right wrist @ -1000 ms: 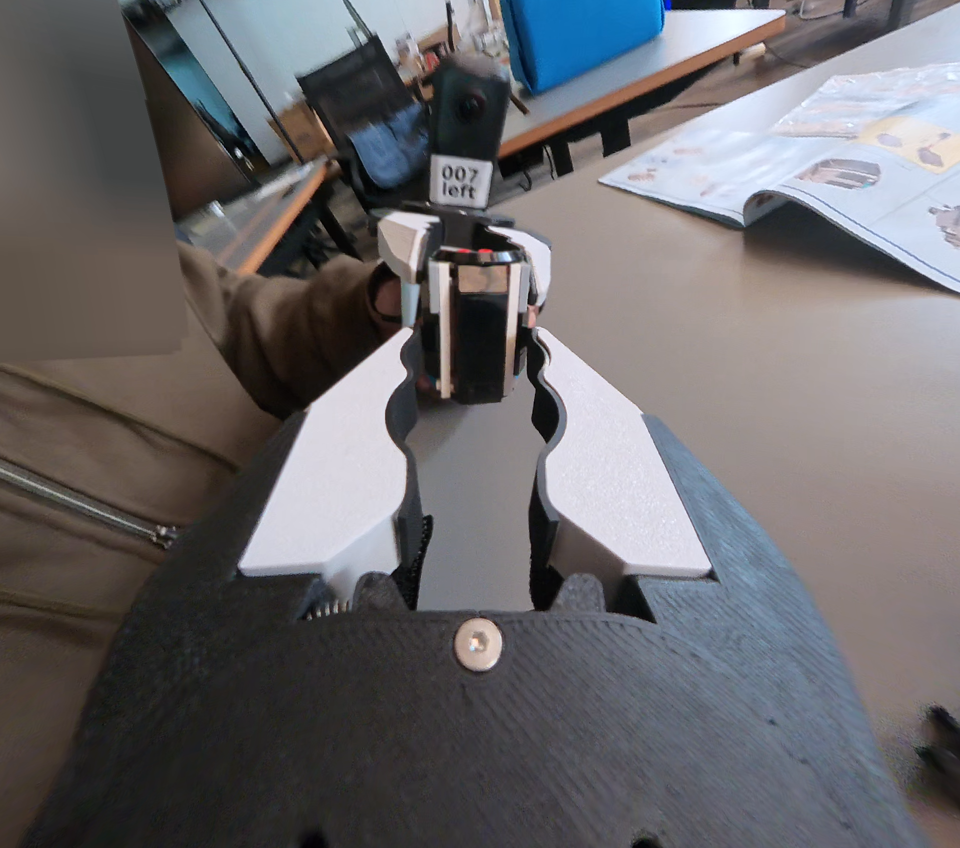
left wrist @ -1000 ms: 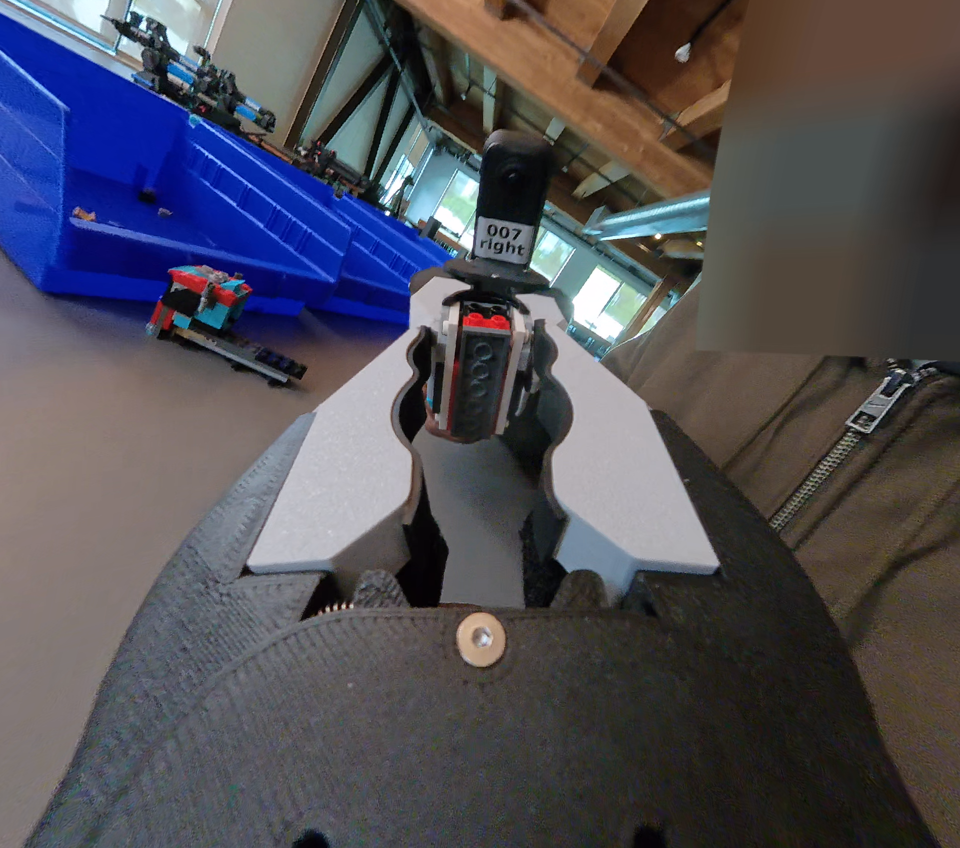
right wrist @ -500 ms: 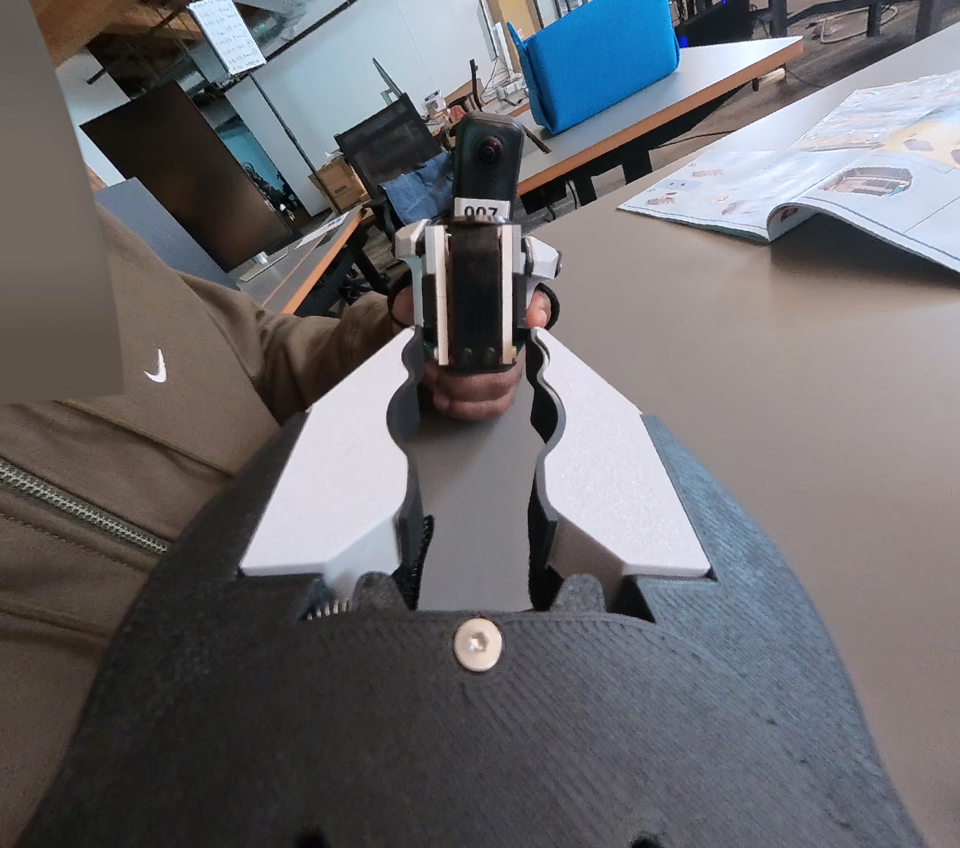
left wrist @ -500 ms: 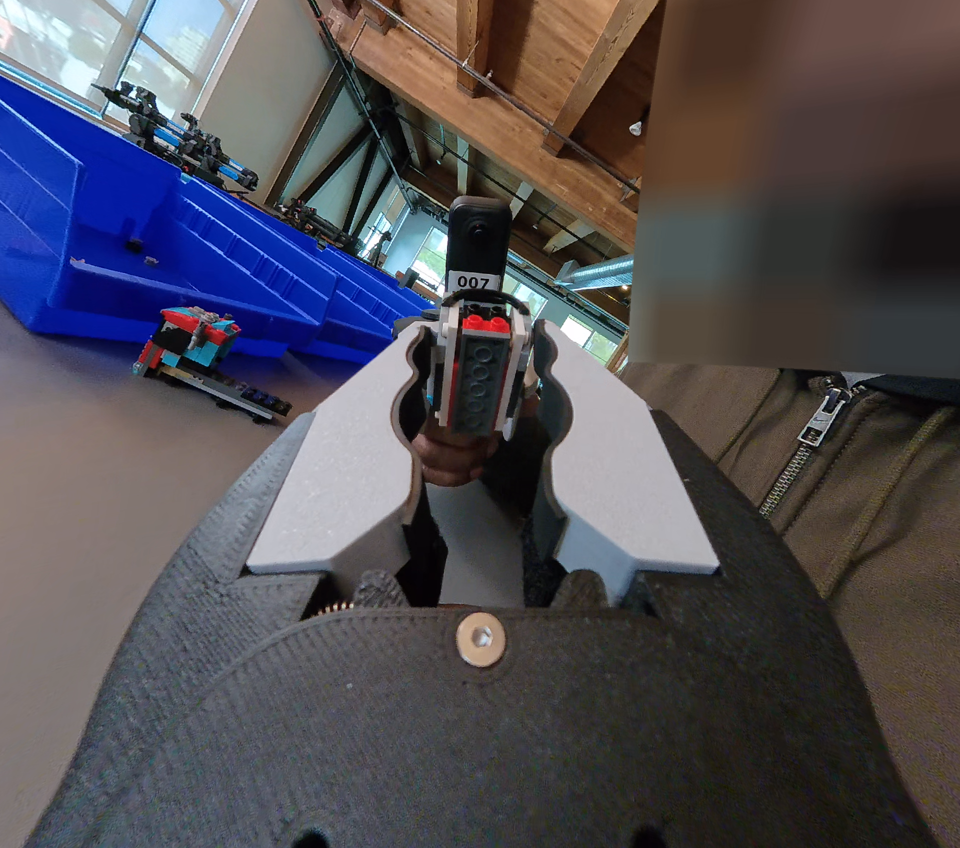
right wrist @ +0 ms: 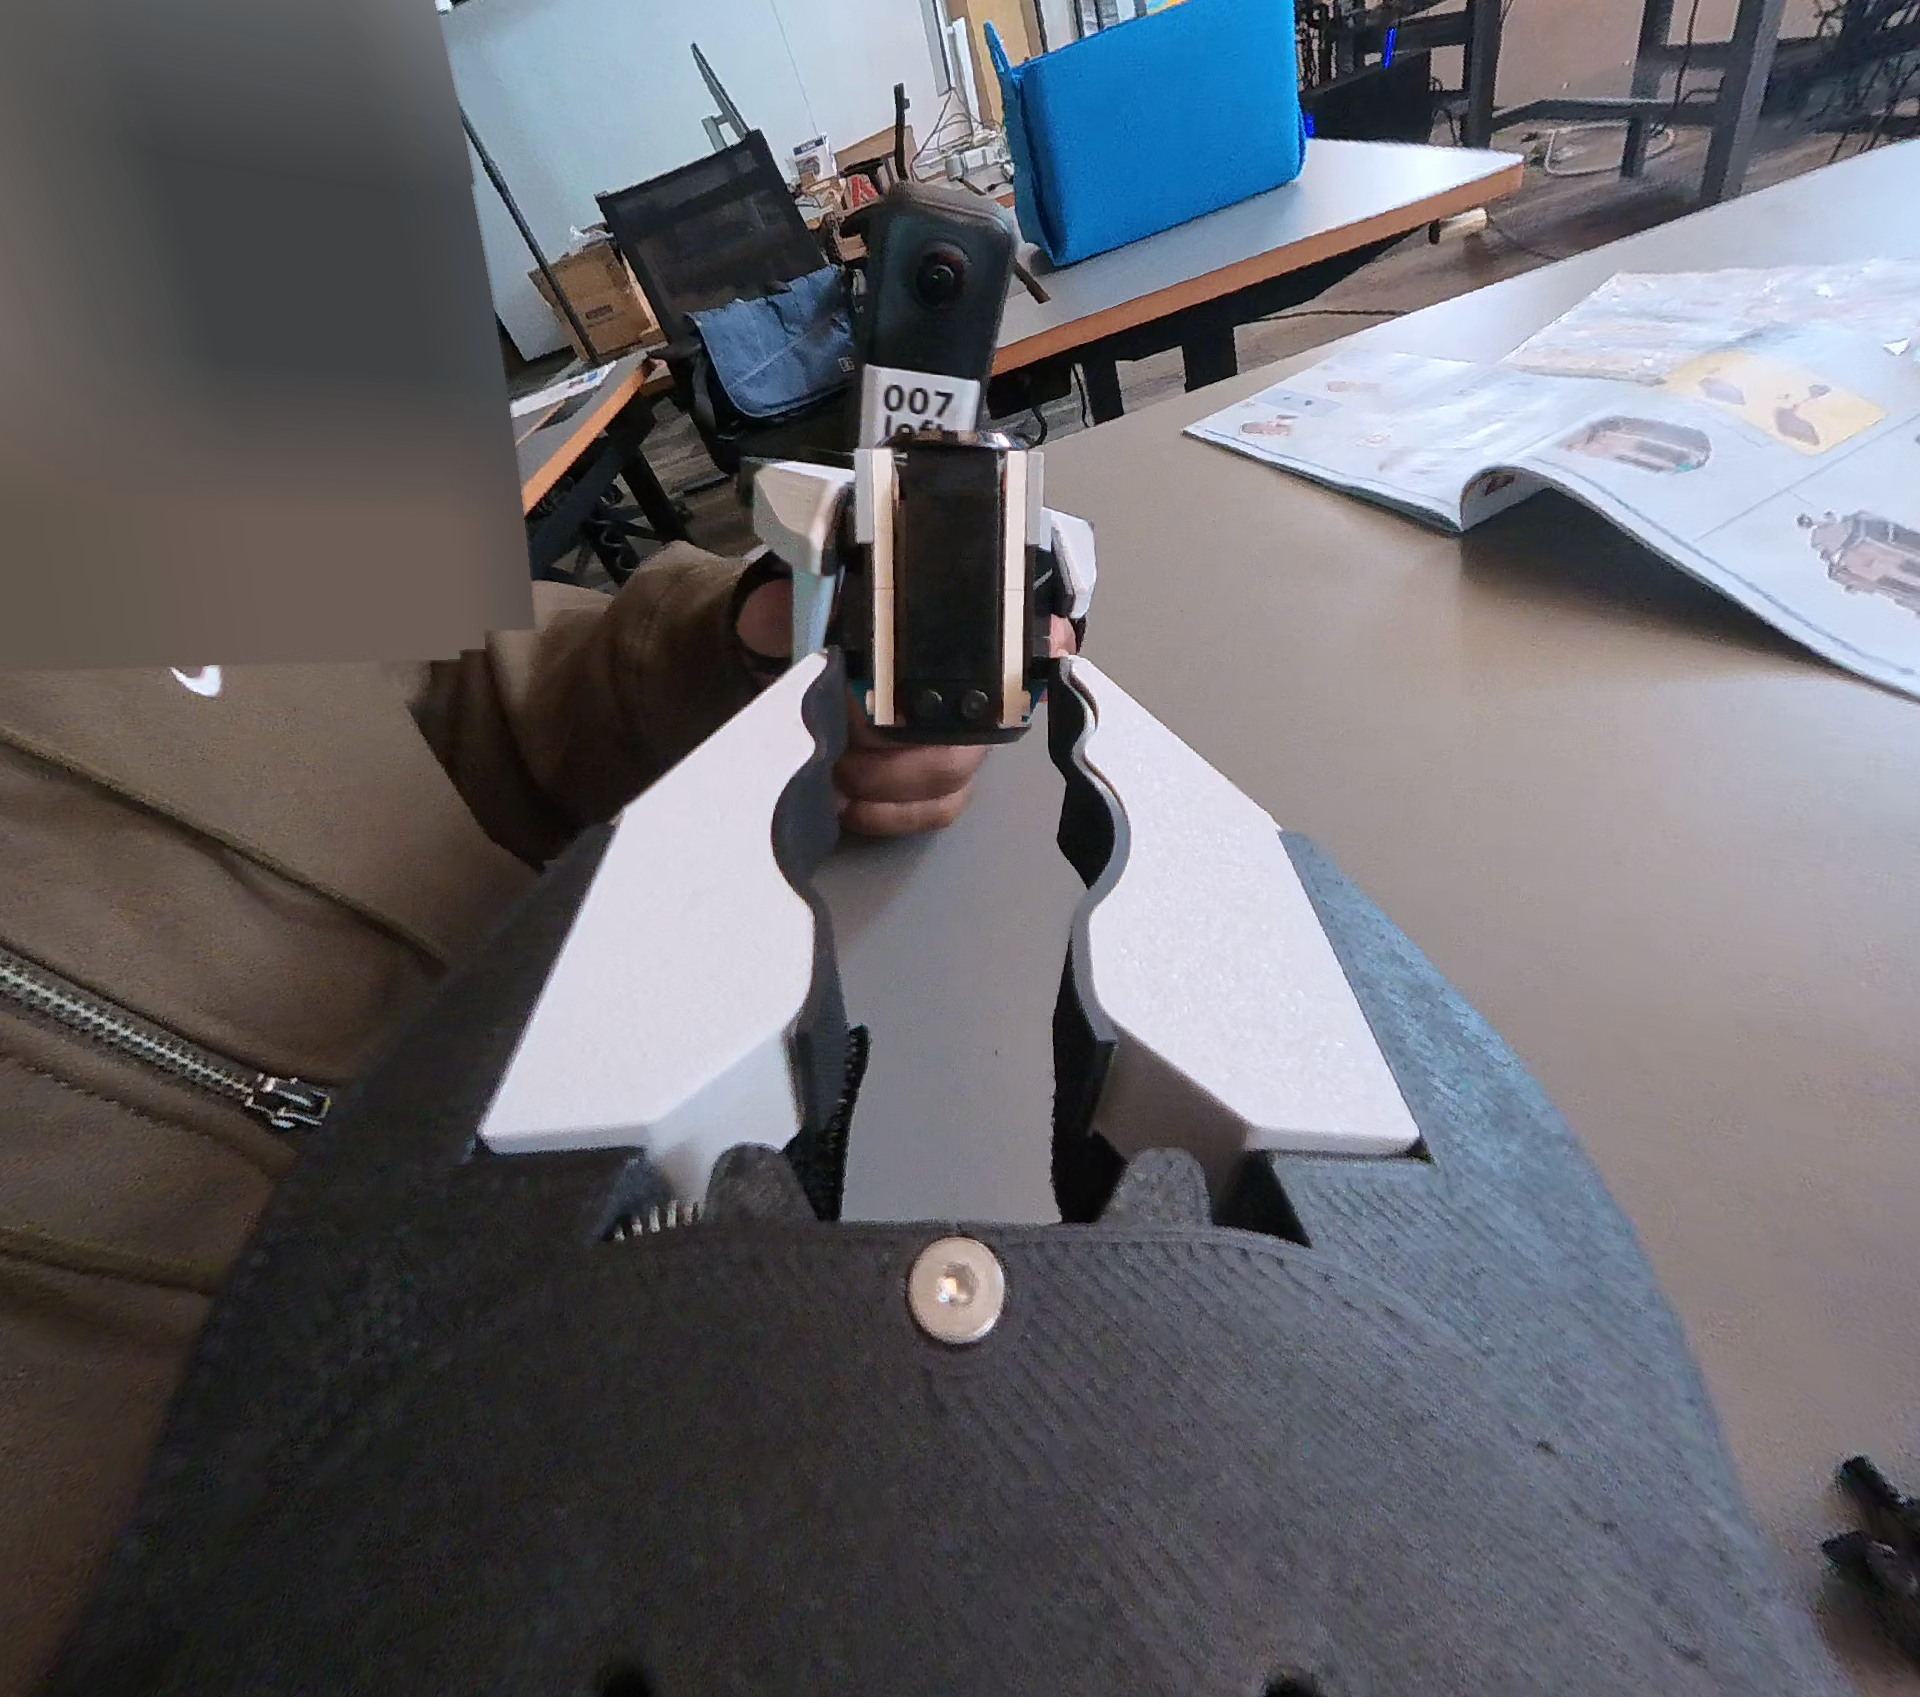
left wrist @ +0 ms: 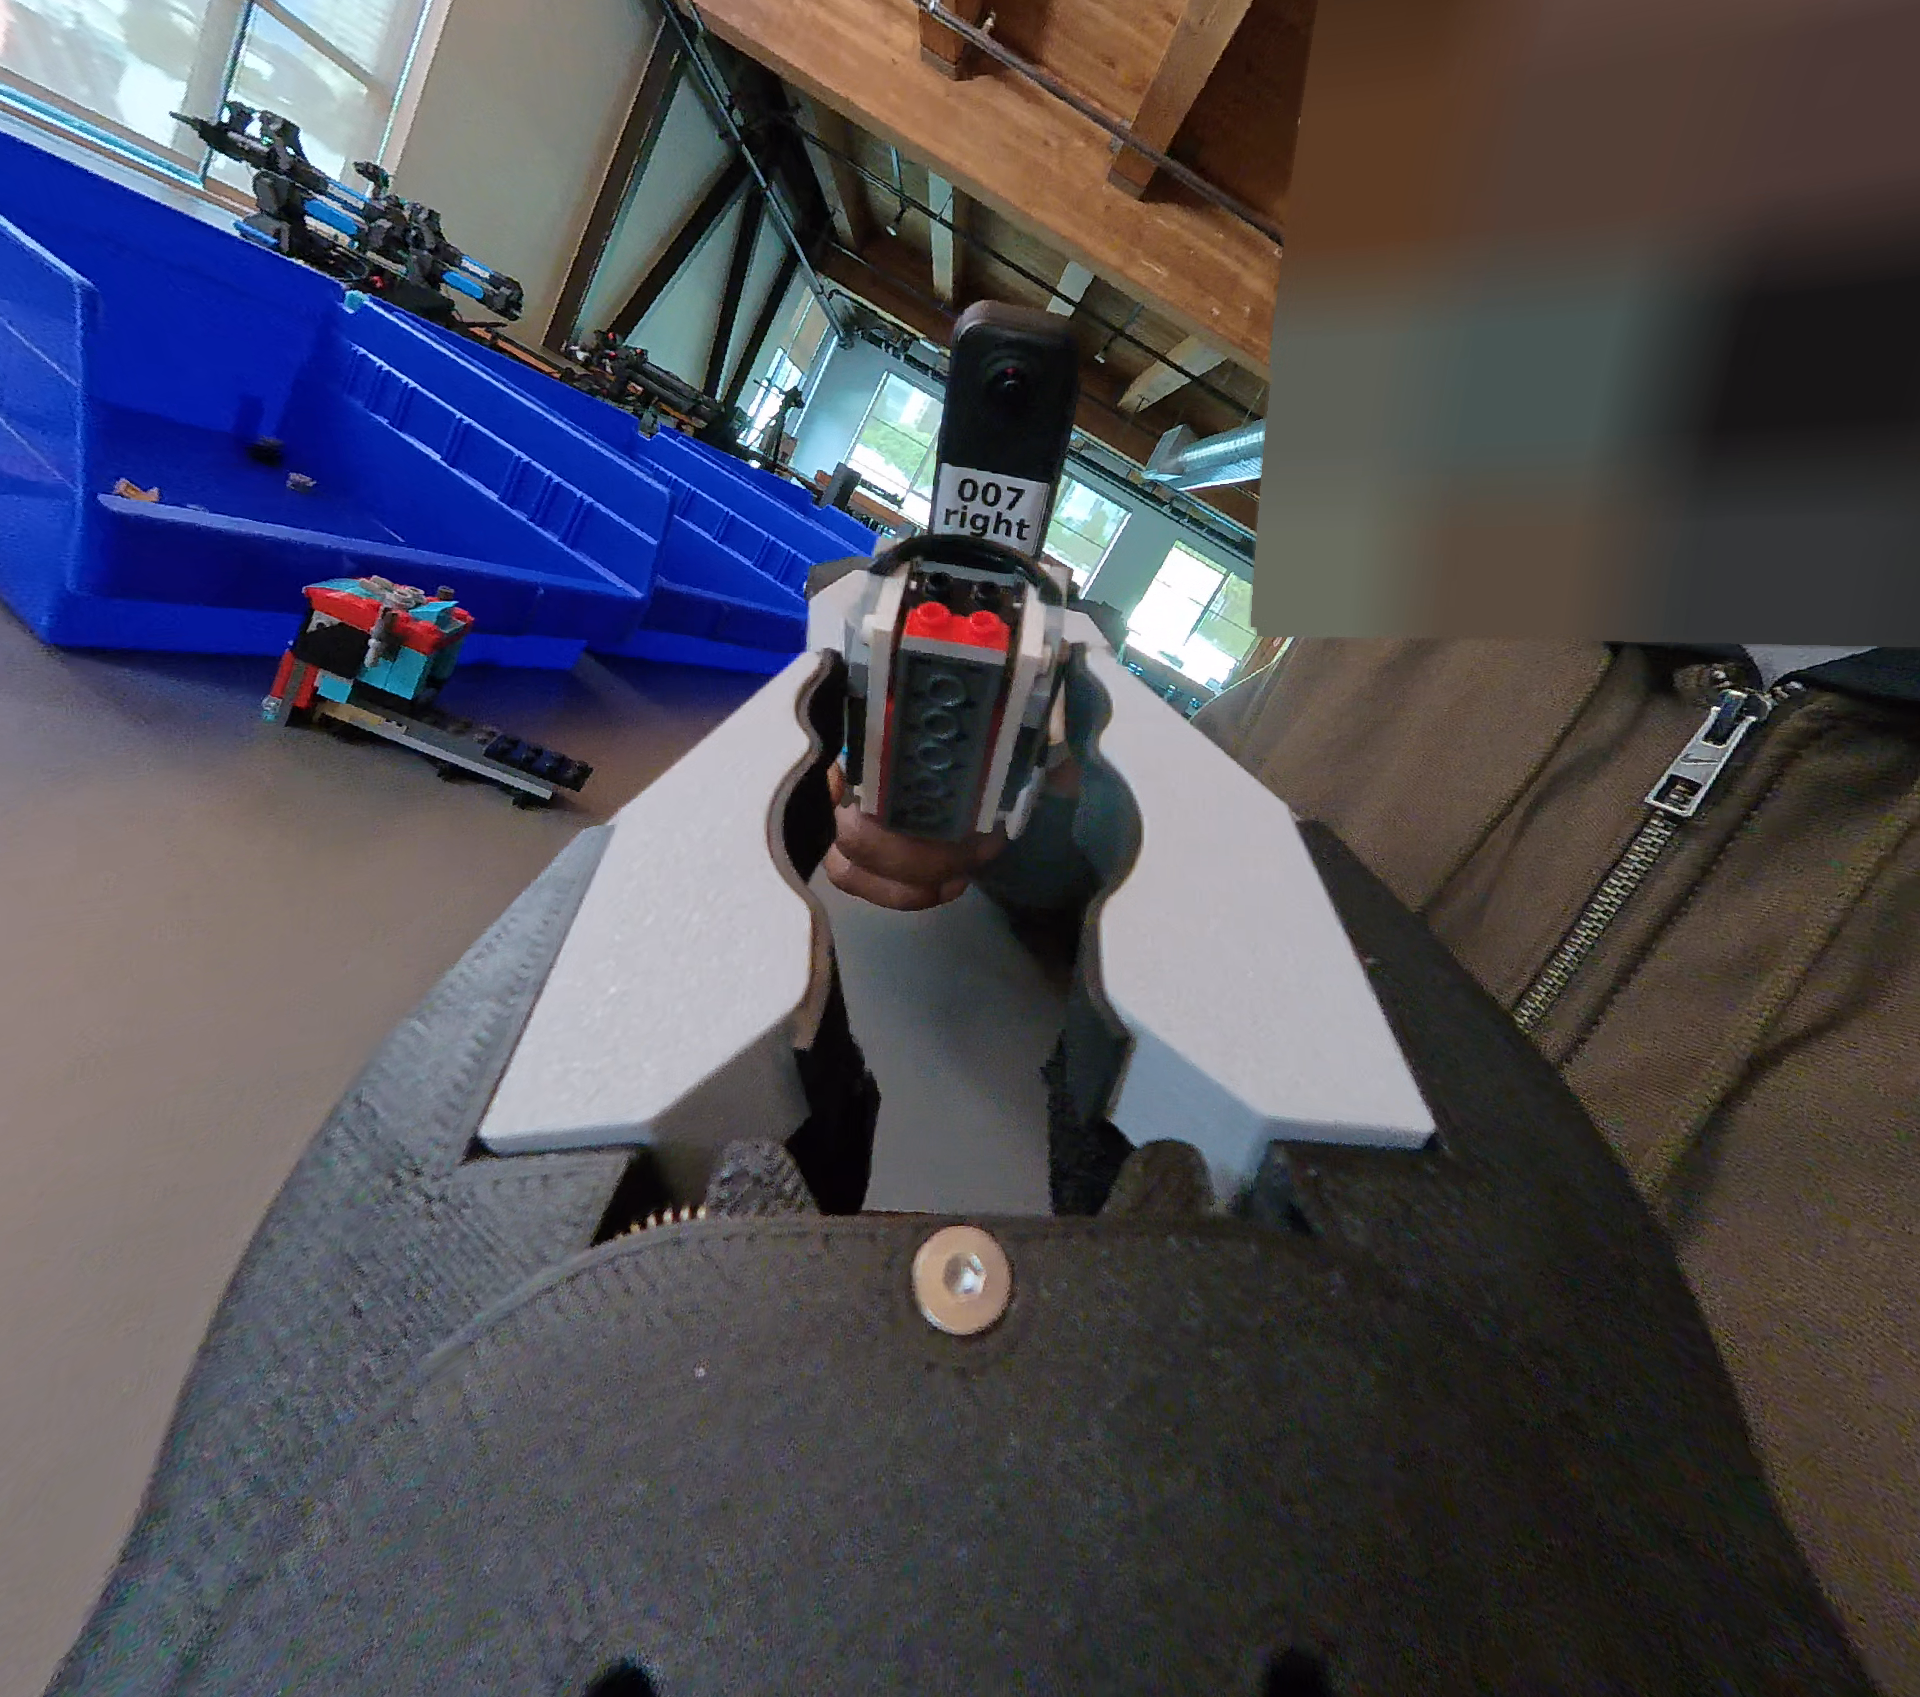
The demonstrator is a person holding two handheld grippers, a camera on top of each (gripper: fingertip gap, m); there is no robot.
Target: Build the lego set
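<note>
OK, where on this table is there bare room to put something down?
Bare grey-brown tabletop lies between the right gripper and the open instruction booklet; more lies in front of the small red-and-teal brick model, left of the left gripper. Crowded: the blue plastic bins behind that model, and the black-and-white brick block between both grippers.

Hidden and cut-off parts around the brick block

The left gripper (left wrist: pixel 940 748) fingertips are hiding the sides of the block (left wrist: pixel 940 738), so pad contact is not showing clearly. The booklet (right wrist: pixel 1621 452) is running off the right edge. Small black pieces (right wrist: pixel 1881 1533) at the edge are too cut off to identify.
</note>
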